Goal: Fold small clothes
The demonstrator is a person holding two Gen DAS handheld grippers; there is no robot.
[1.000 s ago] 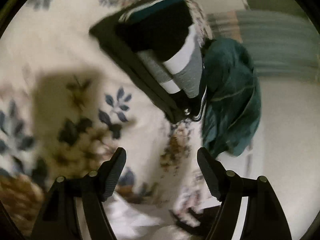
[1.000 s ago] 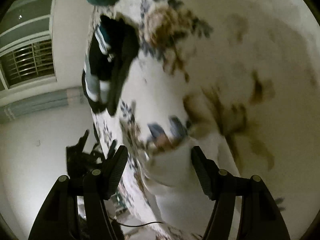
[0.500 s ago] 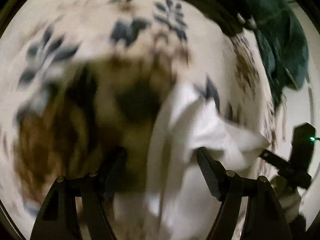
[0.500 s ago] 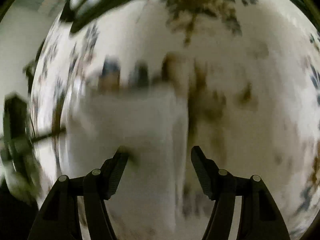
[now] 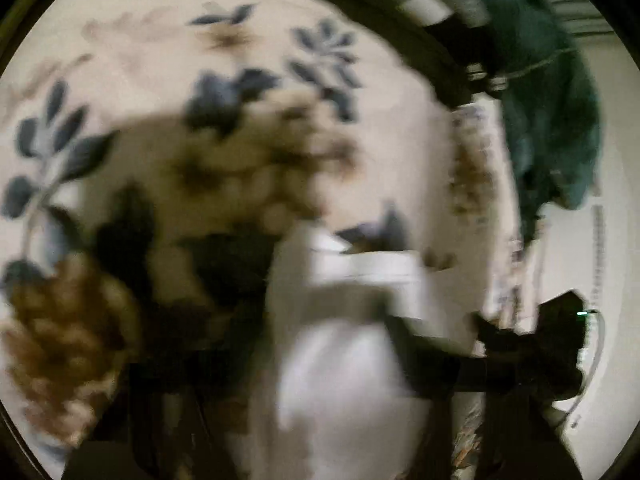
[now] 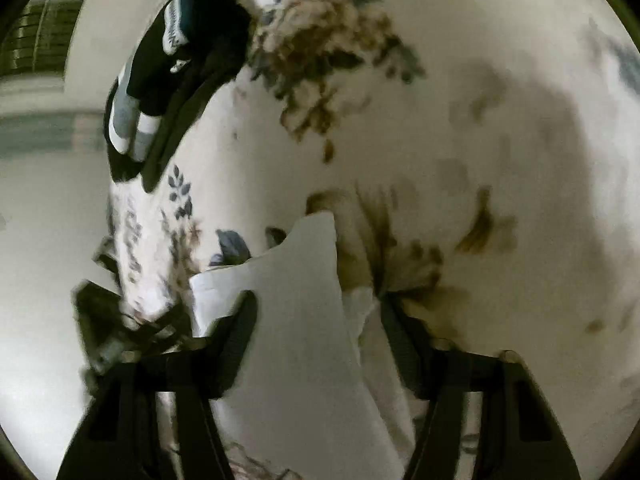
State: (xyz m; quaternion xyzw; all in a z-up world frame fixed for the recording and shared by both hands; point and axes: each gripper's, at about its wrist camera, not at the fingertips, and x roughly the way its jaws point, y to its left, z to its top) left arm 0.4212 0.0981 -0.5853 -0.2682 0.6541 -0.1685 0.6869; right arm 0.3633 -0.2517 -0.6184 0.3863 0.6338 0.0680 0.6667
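Observation:
A small white garment [image 6: 304, 320] lies crumpled on the floral sheet [image 6: 460, 100]. My right gripper [image 6: 318, 316] is open, its fingers on either side of the white cloth, not closed on it. In the blurred left wrist view the same white garment [image 5: 344, 360] lies between the dark fingers of my left gripper [image 5: 320, 340], which look spread apart. The right gripper [image 5: 532, 344] shows at the right edge of that view.
A stack of folded dark and striped clothes [image 6: 168, 80] lies at the sheet's far edge, also in the left wrist view [image 5: 440, 4]. A teal garment [image 5: 552, 120] hangs beside it. The sheet's edge [image 6: 132, 240] drops to a pale floor.
Both grippers have dropped toward the sheet and closed in on the white garment. The clothes stack has slid to the top of both views. The right view has sharpened.

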